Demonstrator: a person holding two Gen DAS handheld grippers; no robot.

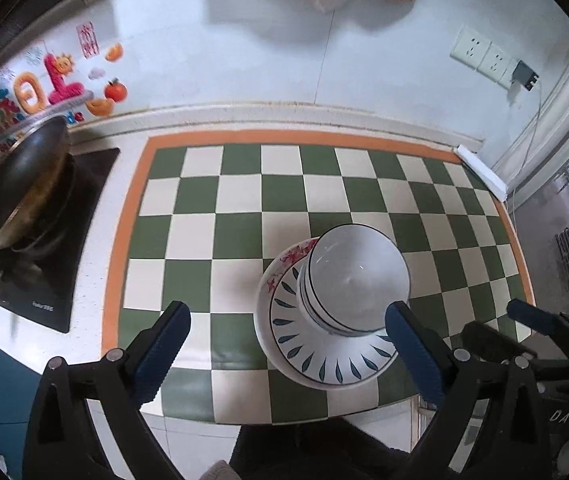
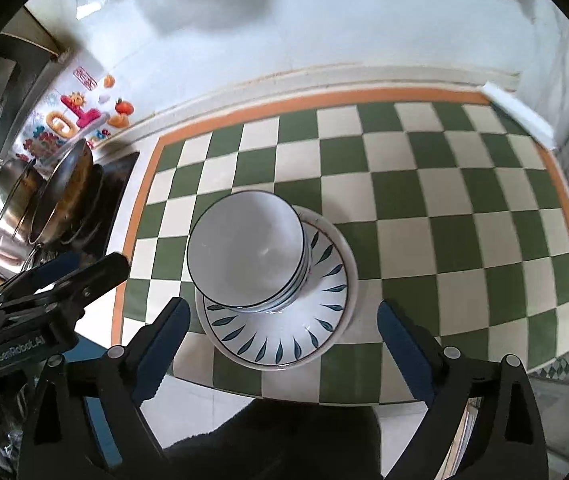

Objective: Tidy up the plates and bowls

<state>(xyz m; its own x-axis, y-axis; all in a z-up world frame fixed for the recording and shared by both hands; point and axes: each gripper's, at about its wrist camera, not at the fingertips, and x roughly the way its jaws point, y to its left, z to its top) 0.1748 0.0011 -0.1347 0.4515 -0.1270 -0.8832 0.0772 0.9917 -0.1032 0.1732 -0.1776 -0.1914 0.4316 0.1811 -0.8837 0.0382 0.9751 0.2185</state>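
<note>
both grippers, the left gripper (image 1: pixel 286 344) and the right gripper (image 2: pixel 282 342), hung with jaws wide apart and empty above the nested bowls (image 2: pixel 248 256) sitting off-centre on the stacked plates (image 2: pixel 284 332) near the checked mat's (image 2: pixel 444 208) front edge, so a careless nudge could have tipped the stack

Green-and-cream checks, white crockery

White bowls (image 2: pixel 246 250) with thin dark rims; white plate (image 2: pixel 284 332) ringed with teal leaf marks; under it another plate (image 1: pixel 284 258) with red flowers. Checked mat (image 2: pixel 444 208) edged in orange. Blue pads on black fingers (image 2: pixel 164 344). Dark pan (image 1: pixel 24 184); bright orange and pink wall stickers (image 1: pixel 44 88).
</note>
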